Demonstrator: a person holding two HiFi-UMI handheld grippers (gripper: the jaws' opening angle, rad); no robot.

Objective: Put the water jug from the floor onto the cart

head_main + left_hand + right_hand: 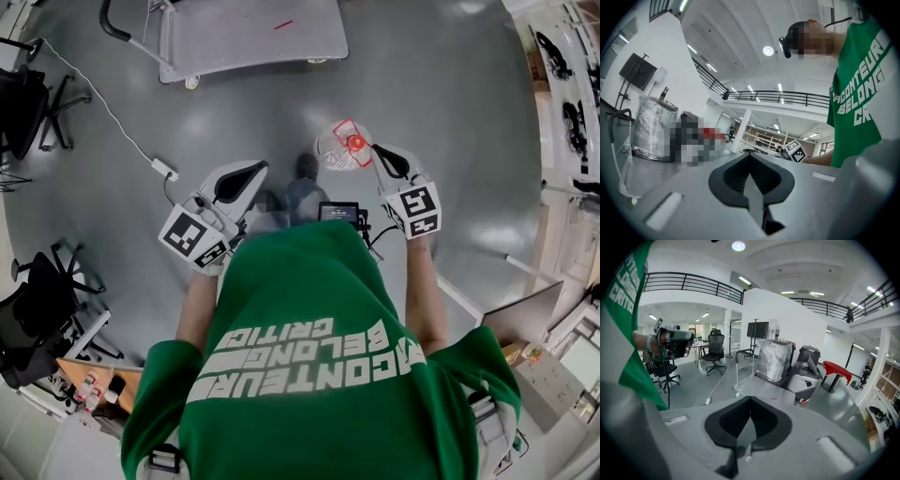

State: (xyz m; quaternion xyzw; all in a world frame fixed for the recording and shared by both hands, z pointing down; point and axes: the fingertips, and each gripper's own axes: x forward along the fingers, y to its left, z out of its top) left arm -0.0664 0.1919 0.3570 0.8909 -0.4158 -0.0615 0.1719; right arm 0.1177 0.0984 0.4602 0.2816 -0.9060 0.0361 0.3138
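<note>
The water jug (pixel 342 147) stands on the floor (pixel 450 103), well apart from the cart (pixel 253 33) at the far side. The right gripper (pixel 380 151), jaws together and empty, is just right of the jug. The left gripper (pixel 255 169), jaws together, holds nothing.

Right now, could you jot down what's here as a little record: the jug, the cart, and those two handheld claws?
water jug: on the floor, red cap
cart: farther off, jug not on it
left gripper: jaws together, empty
right gripper: jaws together, empty, tip near the jug
</note>
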